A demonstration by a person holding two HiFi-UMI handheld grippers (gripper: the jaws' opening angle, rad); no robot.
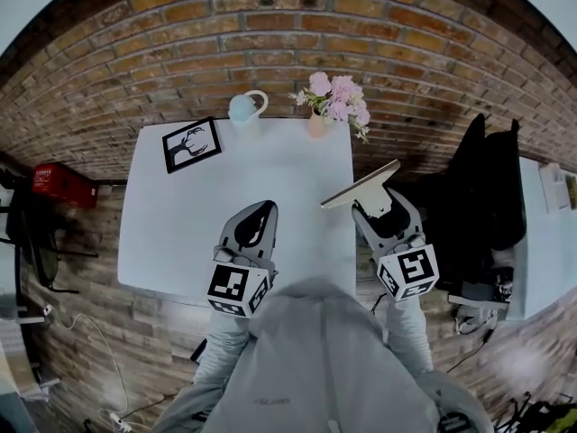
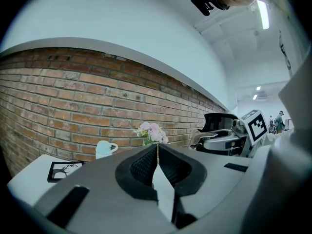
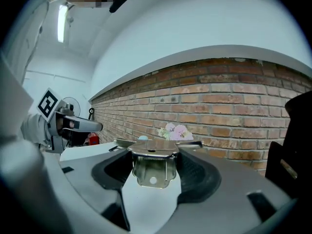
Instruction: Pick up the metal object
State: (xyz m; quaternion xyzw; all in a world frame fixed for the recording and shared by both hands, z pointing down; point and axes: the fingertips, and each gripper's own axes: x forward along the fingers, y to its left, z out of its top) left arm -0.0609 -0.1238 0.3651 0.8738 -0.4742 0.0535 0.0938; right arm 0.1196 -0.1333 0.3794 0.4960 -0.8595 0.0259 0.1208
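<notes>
Quick headcount: two grippers, one metal piece, one picture, one mug, one vase of flowers, all around a single white rectangular tabletop (image 1: 270,174) against a brick wall. Off to the left on the floor there's one red box (image 1: 59,184) with some light print on it, too small to read. The small print on the person's grey sweatshirt (image 1: 315,359) is also too small to read. The only real markings are the black-and-white square patterns on the two cubes, one per gripper.

The flat silvery metal plate with a folded bracket under it (image 1: 361,186) is clamped in the right gripper (image 1: 377,213). The jaws pinch the bracket from both sides and the plate lies flat across the fingertips. It sits right at the tabletop's right edge, partly hanging out past it.

The left gripper (image 1: 260,213) is over the middle of the tabletop, clenched with its jaws pressed together on nothing.

At the back edge there's a black-framed picture (image 1: 191,144), a pale mint mug (image 1: 243,108) and pink flowers in a small vase (image 1: 335,99)
</notes>
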